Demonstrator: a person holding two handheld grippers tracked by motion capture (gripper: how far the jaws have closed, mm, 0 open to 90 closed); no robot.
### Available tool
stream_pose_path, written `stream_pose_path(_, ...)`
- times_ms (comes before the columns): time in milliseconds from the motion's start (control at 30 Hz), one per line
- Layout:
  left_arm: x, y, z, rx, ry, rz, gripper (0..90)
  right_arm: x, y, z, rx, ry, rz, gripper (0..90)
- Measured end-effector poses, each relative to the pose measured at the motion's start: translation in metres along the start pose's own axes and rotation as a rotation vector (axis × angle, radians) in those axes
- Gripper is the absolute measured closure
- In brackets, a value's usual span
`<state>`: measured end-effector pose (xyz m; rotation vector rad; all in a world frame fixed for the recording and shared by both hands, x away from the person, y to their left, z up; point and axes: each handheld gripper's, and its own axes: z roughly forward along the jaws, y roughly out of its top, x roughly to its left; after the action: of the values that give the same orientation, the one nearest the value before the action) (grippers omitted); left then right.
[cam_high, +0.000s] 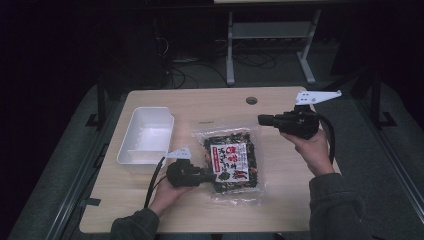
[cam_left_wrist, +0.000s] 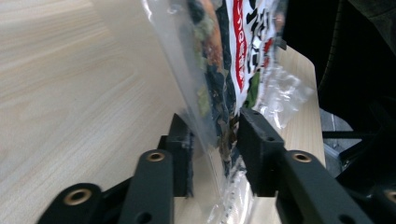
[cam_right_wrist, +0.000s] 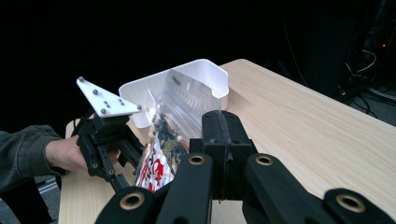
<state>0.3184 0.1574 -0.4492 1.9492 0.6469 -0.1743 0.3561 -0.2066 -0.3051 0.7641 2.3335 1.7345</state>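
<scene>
1. The left gripper (cam_high: 212, 176) lies low on the table (cam_high: 280, 200), pointing toward the person's right, its 2 jaws clamped on the near left edge of the snack bag (cam_high: 231, 164). In the left gripper view the 2 black pads (cam_left_wrist: 256, 140) pinch the clear plastic rim of the snack bag (cam_left_wrist: 219, 70), with dark, leafy contents pressed between them.
2. The snack bag is a clear packet with a white, red-printed label, lying near the middle of the table and closer to the person; in the right gripper view its gripped edge stands up off the wood (cam_right_wrist: 161, 154).
3. The right gripper (cam_high: 261, 119) is held in the air above the table's far right part, pointing left, well apart from the bag. Its 2 jaws are pressed together with nothing between them, as the right gripper view shows (cam_right_wrist: 224, 135).
4. A white tub (cam_high: 146, 136) sits on the table just left of the bag's far end, open side up, near the left gripper. In the right gripper view it stands directly behind the lifted bag (cam_right_wrist: 205, 77).
5. A round hole (cam_high: 251, 100) marks the table's far edge.
6. Beyond the table stands a grey metal frame (cam_high: 270, 45), with cables (cam_high: 195, 70) on the dark floor.
</scene>
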Motion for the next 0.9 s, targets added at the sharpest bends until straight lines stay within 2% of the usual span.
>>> stream_pose_path(67, -0.005, 0.002, -0.001, 0.002, 0.008, 0.028, 71.0, 0.001, -0.002, -0.004, -0.002, -0.005, -0.001, 90.0)
stream_pose_path(100, -0.005, 0.002, -0.001, 0.002, 0.008, 0.028, 71.9, 0.001, -0.002, -0.004, -0.002, -0.005, -0.001, 90.0)
stream_pose_path(200, -0.010, 0.003, -0.001, 0.011, 0.023, 0.065, 72.7, 0.001, -0.004, -0.008, -0.003, -0.009, 0.004, 90.0)
stream_pose_path(267, -0.015, 0.004, -0.001, 0.023, 0.044, 0.109, 73.4, 0.000, -0.008, -0.013, -0.003, -0.010, 0.014, 89.3)
stream_pose_path(300, -0.015, 0.004, -0.001, 0.023, 0.044, 0.109, 73.6, 0.000, -0.008, -0.013, -0.003, -0.010, 0.014, 89.3)
stream_pose_path(333, -0.017, 0.005, 0.000, 0.026, 0.052, 0.121, 73.6, -0.001, -0.010, -0.013, -0.002, -0.013, 0.018, 86.6)
stream_pose_path(367, -0.019, 0.005, 0.000, 0.030, 0.062, 0.136, 74.1, -0.004, -0.013, -0.013, 0.018, -0.026, 0.041, 71.3)
stream_pose_path(400, -0.021, 0.005, 0.000, 0.031, 0.070, 0.148, 74.1, -0.004, -0.013, -0.013, 0.018, -0.026, 0.041, 71.3)
stream_pose_path(467, -0.022, 0.006, 0.000, 0.028, 0.071, 0.148, 74.0, -0.008, -0.020, -0.010, 0.044, -0.043, 0.060, 53.5)
stream_pose_path(500, -0.022, 0.005, 0.000, 0.028, 0.073, 0.151, 74.0, -0.008, -0.022, -0.008, 0.054, -0.047, 0.062, 48.7)
stream_pose_path(567, -0.022, 0.005, 0.000, 0.032, 0.078, 0.159, 74.0, -0.013, -0.033, 0.000, 0.085, -0.007, 0.102, 33.0)
stream_pose_path(600, -0.023, 0.005, 0.000, 0.032, 0.079, 0.162, 74.0, -0.013, -0.033, 0.000, 0.085, -0.007, 0.102, 33.0)
stream_pose_path(633, -0.023, 0.005, 0.000, 0.034, 0.081, 0.169, 74.0, -0.016, -0.041, 0.008, 0.107, 0.025, 0.127, 30.0)
stream_pose_path(667, -0.023, 0.005, 0.000, 0.034, 0.081, 0.169, 74.0, -0.016, -0.041, 0.008, 0.107, 0.025, 0.127, 30.0)
stream_pose_path(700, -0.024, 0.005, 0.000, 0.034, 0.080, 0.172, 73.9, -0.018, -0.046, 0.016, 0.133, 0.054, 0.141, 27.5)
stream_pose_path(800, -0.024, 0.005, 0.000, 0.036, 0.083, 0.178, 73.9, -0.017, -0.050, 0.021, 0.147, 0.062, 0.140, 27.8)
stream_pose_path(833, -0.024, 0.005, 0.000, 0.034, 0.083, 0.178, 73.9, -0.017, -0.054, 0.028, 0.164, 0.083, 0.146, 28.4)
stream_pose_path(900, -0.025, 0.005, 0.000, 0.033, 0.084, 0.182, 73.9, -0.017, -0.057, 0.033, 0.180, 0.095, 0.147, 29.3)
